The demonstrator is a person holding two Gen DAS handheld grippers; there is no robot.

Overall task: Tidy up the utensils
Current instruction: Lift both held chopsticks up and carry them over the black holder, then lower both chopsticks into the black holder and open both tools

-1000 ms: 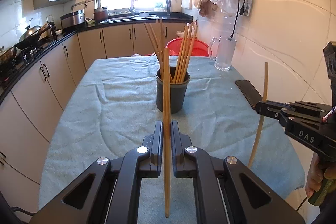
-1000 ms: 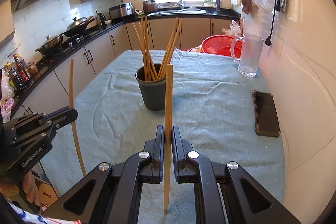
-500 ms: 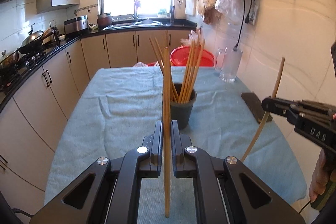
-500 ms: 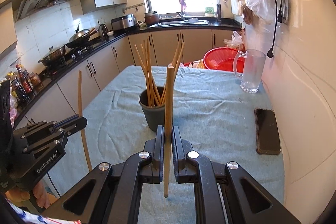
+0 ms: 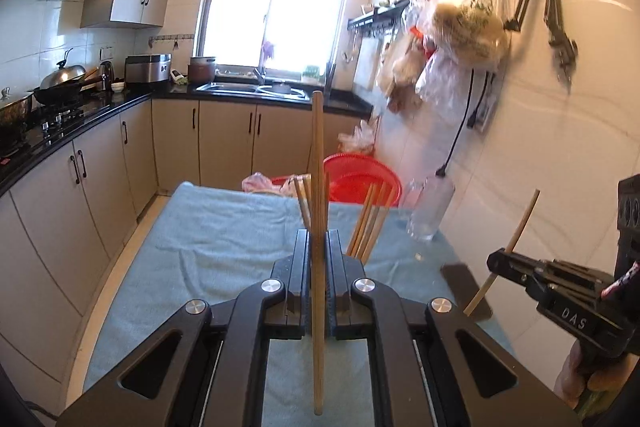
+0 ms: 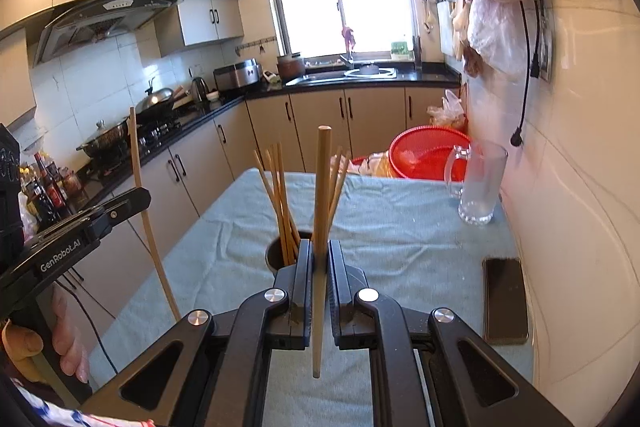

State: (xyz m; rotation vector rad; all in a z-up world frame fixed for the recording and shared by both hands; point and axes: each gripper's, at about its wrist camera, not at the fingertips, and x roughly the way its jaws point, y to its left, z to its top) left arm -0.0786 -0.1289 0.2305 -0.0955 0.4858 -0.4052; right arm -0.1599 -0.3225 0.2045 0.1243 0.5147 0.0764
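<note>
Kitchen table (image 6: 400, 239), blue-clothed: each gripper, left (image 5: 318, 247) and right (image 6: 318, 255), is clamped on an upright chopstick. Cup (image 6: 276, 255) sits mid-frame just beyond the right gripper, nearer it.

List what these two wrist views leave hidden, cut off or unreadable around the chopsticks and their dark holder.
- Dark round holder: left wrist view hides it wholly behind the left gripper; right wrist view shows only a sliver of rim behind the right gripper.
- Wooden chopsticks standing in the holder: lower ends hidden, count unclear.
- Black phone on the blue cloth: partly covered in the left wrist view.
- Clear glass mug: motion-blurred there.
</note>
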